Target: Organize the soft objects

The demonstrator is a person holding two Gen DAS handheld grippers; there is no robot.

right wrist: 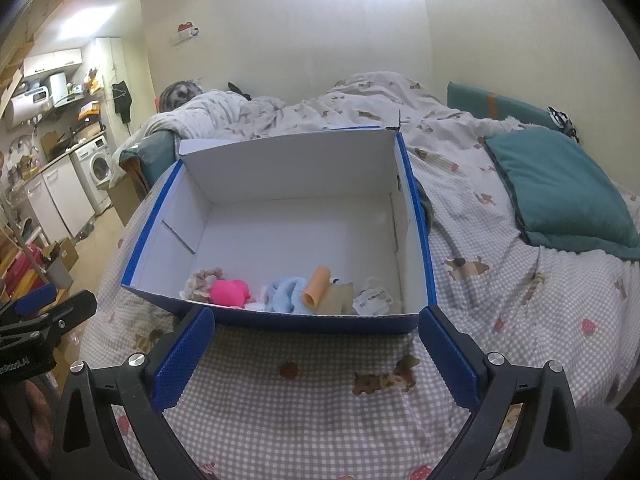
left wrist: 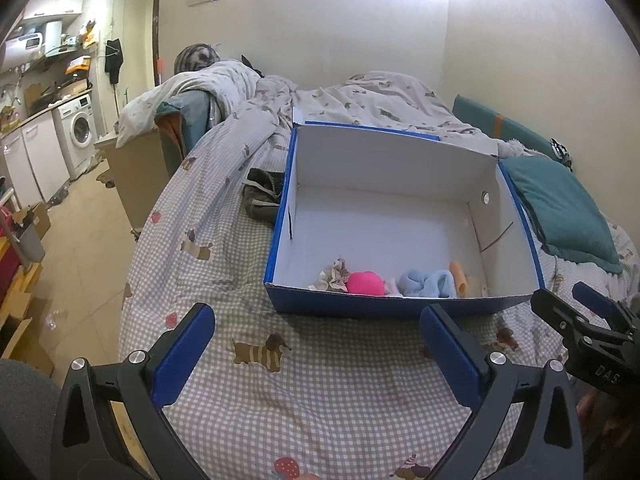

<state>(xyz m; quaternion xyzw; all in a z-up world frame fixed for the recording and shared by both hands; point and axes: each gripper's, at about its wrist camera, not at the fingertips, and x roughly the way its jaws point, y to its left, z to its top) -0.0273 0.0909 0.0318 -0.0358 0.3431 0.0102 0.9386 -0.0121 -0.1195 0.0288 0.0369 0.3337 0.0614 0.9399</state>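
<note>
Left wrist view: left tongs (left wrist: 316, 352) spread wide, nothing between the blue pads, hovering over the checked bedsheet (left wrist: 256, 400) at the bottom of the frame. Right tongs (right wrist: 316, 354) same in the right wrist view: jaws apart, empty, tips just short of the near wall of the box. Each unit shows in the other's view, at the lower right edge in the left wrist view and the lower left edge in the right wrist view.

Blue cardboard box (right wrist: 280, 322) sits on the bed, centre frame, white inside, top open. Soft items lie in a row against its near wall: beige scrunchie (right wrist: 202, 278) leftmost, pink ball-like toy (right wrist: 230, 292) touching it, light blue fluffy cloth (right wrist: 286, 294) next, orange roll (right wrist: 316, 286) tilted on top of that, then a tan piece and a white printed label (right wrist: 374, 300) to the right. Rest of the box floor is bare.

Teal pillow (right wrist: 560, 188) right of the box. Rumpled duvet (right wrist: 360, 96) behind it. Dark garment (left wrist: 262, 196) against the box's left side in the left wrist view. Washing machine (left wrist: 80, 130) upper left.
</note>
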